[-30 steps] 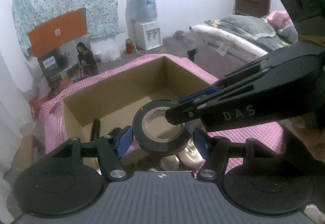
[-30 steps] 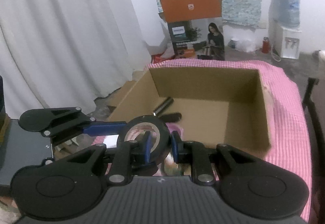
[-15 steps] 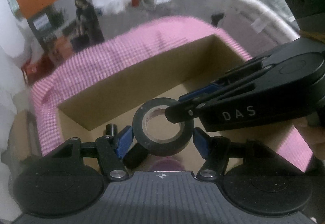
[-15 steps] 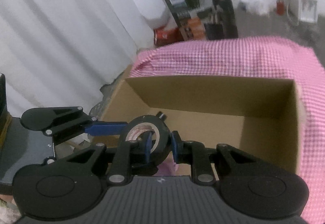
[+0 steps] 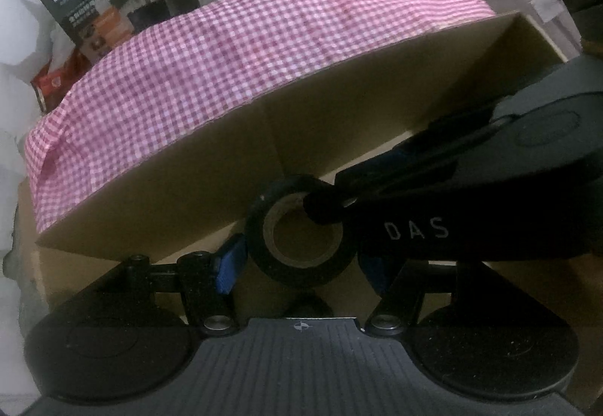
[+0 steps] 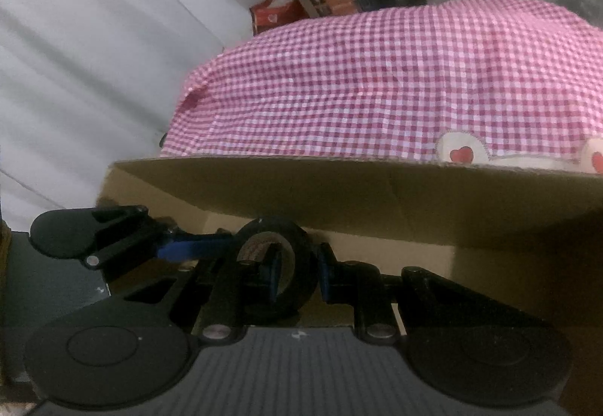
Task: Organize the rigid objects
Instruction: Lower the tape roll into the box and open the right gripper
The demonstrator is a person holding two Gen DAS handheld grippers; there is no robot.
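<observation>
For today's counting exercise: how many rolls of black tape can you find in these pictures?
1. The black tape roll hangs over the inside of the cardboard box, pinched through its wall by the right tool, between the left tool's pads. Others may be hidden below.

Black tape roll [image 5: 301,239] sits btwn blue pads [image 5: 226,267] of left gripper [image 5: 303,265]; pads at roll's sides, contact can't be told. Right gripper [image 5: 331,203], marked DAS, comes in from right w/ jaws clamped on roll's upper rim. Behind: cardboard box [image 5: 339,114] wall, then pink gingham cloth [image 5: 245,50] on worktop.
</observation>
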